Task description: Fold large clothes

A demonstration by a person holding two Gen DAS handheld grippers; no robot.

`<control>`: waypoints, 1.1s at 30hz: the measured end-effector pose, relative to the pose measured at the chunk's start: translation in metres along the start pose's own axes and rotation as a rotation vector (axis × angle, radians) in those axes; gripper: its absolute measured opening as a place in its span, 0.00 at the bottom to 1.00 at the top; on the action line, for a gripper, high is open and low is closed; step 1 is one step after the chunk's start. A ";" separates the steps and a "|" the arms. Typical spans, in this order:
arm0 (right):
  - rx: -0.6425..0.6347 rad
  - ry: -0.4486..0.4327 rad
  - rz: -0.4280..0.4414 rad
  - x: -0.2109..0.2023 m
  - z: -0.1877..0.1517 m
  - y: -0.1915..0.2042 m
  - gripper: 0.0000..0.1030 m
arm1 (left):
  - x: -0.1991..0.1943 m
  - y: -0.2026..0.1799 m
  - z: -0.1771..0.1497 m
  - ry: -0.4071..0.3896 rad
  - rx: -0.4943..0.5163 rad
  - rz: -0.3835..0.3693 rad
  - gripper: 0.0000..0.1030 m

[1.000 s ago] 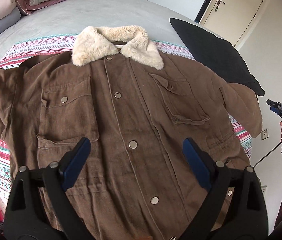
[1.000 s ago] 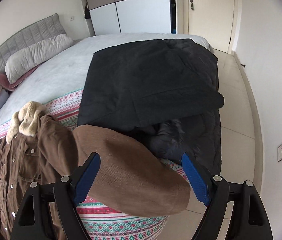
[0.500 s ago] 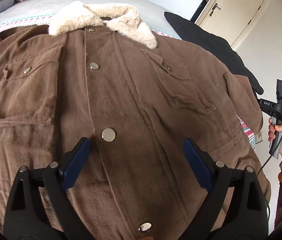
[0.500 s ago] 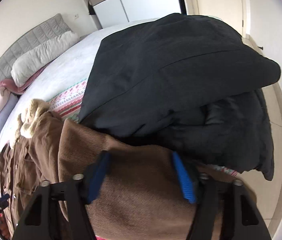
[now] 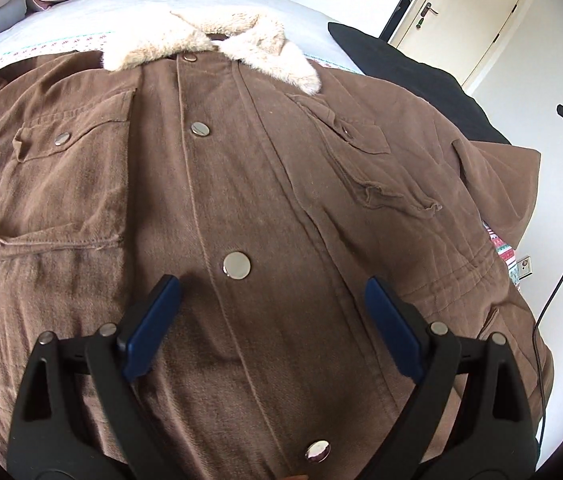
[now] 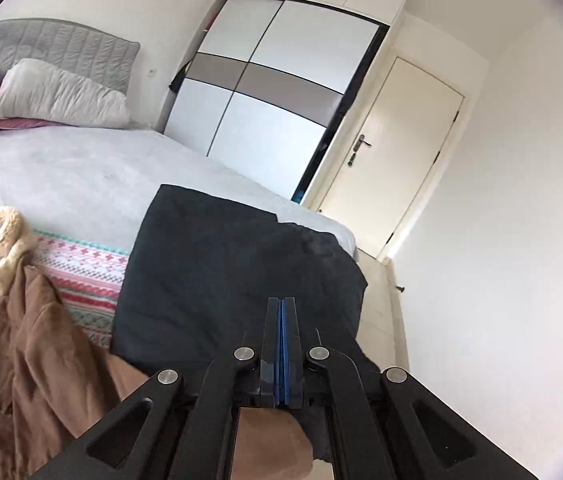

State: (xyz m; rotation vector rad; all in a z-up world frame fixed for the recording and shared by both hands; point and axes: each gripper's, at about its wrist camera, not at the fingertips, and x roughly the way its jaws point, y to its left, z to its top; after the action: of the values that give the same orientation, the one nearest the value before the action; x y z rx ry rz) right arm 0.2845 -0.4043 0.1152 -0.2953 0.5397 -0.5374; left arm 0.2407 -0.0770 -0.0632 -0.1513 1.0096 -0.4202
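A brown jacket (image 5: 241, 184) lies face up and snapped shut on the bed (image 5: 141, 4), collar (image 5: 217, 40) towards the pillows. The left claw (image 5: 271, 282) hangs over its front, jaws wide apart either side of a snap (image 5: 236, 265), gripping nothing. The right claw (image 6: 281, 300) has just been closing and its pads now meet. No cloth shows between them, though brown fabric sits just beneath, so whether the sleeve (image 5: 509, 184) is pinched cannot be told.

The step looks like folding that sleeve across the chest. It would go best with the cuff held firmly, carried low and straight over the front while the left claw pins the body flat. The thick cloth is likely to spring back. The black garment (image 6: 221, 272) lies just beside and should stay clear.

No basket or box is in view. The chest pocket (image 5: 69, 128) is flapped shut, contents unseen, and the wardrobe (image 6: 273, 92) is closed.
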 end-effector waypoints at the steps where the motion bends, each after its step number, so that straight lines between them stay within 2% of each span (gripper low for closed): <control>1: 0.033 0.025 0.064 0.006 0.004 -0.008 0.01 | 0.000 -0.001 -0.001 0.001 0.000 0.000 0.91; 2: 0.084 0.061 0.150 0.014 0.007 -0.018 0.01 | -0.001 -0.001 -0.001 0.001 0.001 -0.001 0.91; 3: 0.145 0.098 0.241 0.021 0.005 -0.027 0.06 | -0.002 -0.002 -0.001 -0.002 0.002 -0.005 0.91; 5: 0.230 0.185 0.380 0.038 -0.005 -0.035 0.34 | -0.002 -0.003 0.001 -0.009 0.006 -0.017 0.91; 6: 0.244 0.219 0.419 0.045 -0.012 -0.033 0.61 | -0.003 -0.004 0.001 -0.010 0.008 -0.018 0.91; 7: 0.230 0.236 0.443 0.050 -0.021 -0.029 0.72 | -0.003 -0.005 0.000 -0.011 0.009 -0.019 0.91; 10: 0.113 0.274 0.442 0.059 -0.051 -0.004 0.71 | 0.001 -0.010 -0.001 -0.002 0.020 -0.025 0.91; 12: 0.051 0.343 0.451 0.071 -0.068 0.017 0.71 | 0.005 -0.013 -0.003 0.006 0.035 -0.013 0.91; 13: 0.023 0.362 0.453 0.073 -0.076 0.026 0.61 | 0.006 -0.015 -0.003 0.005 0.044 -0.003 0.91; 14: -0.017 0.375 0.447 0.073 -0.081 0.036 0.41 | 0.006 -0.015 -0.003 0.003 0.053 0.005 0.91; 15: -0.048 0.385 0.433 0.072 -0.083 0.044 0.08 | 0.006 -0.016 -0.004 0.003 0.060 0.011 0.91; 18: -0.111 0.250 0.309 0.048 -0.073 0.054 0.08 | 0.004 -0.019 -0.004 0.010 0.068 0.021 0.91; 22: -0.183 -0.001 0.061 0.003 -0.039 0.042 0.07 | 0.000 -0.028 -0.002 0.008 0.095 0.020 0.91; 24: -0.179 -0.018 -0.017 0.010 -0.026 0.034 0.07 | 0.004 -0.034 0.001 0.025 0.099 0.018 0.91; 26: -0.127 0.033 -0.020 0.041 -0.016 0.024 0.08 | 0.009 -0.041 0.003 0.050 0.100 0.011 0.91; 28: -0.075 0.073 0.043 0.076 -0.013 0.014 0.16 | 0.010 -0.049 0.004 0.061 0.105 0.000 0.91; 29: -0.055 0.088 0.067 0.089 -0.014 0.008 0.21 | 0.010 -0.054 0.004 0.064 0.111 -0.005 0.91; 30: -0.027 0.111 0.070 0.099 -0.015 0.000 0.33 | 0.009 -0.057 0.003 0.066 0.122 -0.007 0.91; 31: 0.011 0.126 0.075 0.104 -0.015 -0.009 0.41 | 0.006 -0.061 0.003 0.067 0.136 -0.008 0.91; 32: 0.063 0.129 0.091 0.105 -0.016 -0.022 0.43 | 0.004 -0.064 0.003 0.067 0.151 -0.009 0.91; 33: 0.118 0.122 0.124 0.102 -0.017 -0.038 0.52 | 0.003 -0.067 0.003 0.067 0.166 -0.010 0.91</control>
State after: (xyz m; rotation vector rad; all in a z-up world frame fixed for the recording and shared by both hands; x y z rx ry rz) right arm 0.3338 -0.4943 0.0747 -0.1159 0.6378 -0.4669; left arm 0.2268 -0.1394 -0.0425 0.0070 1.0355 -0.5188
